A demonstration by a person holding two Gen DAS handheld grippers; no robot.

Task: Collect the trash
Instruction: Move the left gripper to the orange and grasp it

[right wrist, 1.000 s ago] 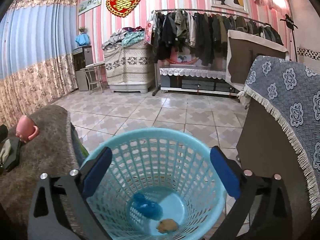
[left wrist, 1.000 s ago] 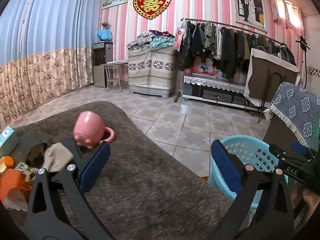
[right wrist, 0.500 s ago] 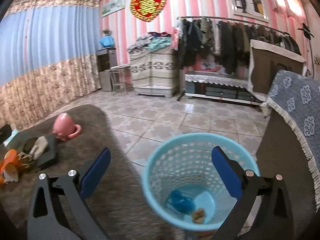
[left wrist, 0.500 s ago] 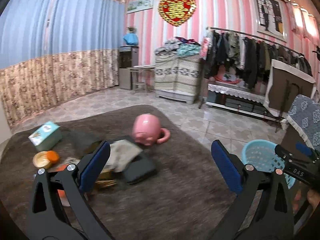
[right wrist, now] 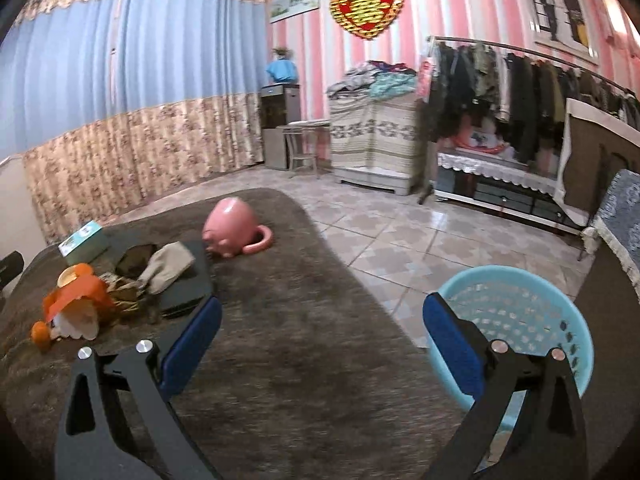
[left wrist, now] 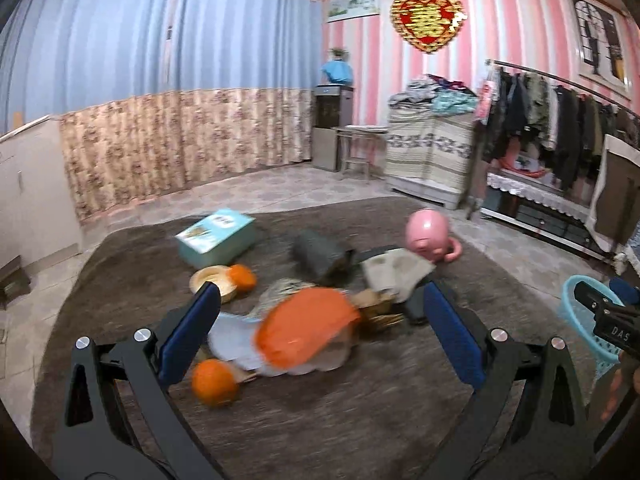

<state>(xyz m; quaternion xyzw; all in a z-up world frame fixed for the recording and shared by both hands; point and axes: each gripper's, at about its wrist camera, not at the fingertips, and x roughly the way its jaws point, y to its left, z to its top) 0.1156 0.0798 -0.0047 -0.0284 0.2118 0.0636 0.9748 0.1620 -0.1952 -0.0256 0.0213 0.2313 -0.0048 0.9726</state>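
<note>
Left wrist view: the left claw (left wrist: 320, 330) hangs spread and empty over the crumpled orange plastic wrapper (left wrist: 306, 330) on the brown fuzzy surface (left wrist: 360, 420) — closing there risks nudging the round orange fruit (left wrist: 214, 382) just beside the wrapper — while the right claw (right wrist: 322, 344), also spread, stays near the light-blue perforated plastic basket (right wrist: 520, 312).

We see a pink mug (left wrist: 430, 235) lying on its side on the brown rug (left wrist: 360, 408), a teal box (left wrist: 216, 241) near it, and a clothes rack (right wrist: 520, 80) against the striped wall.
</note>
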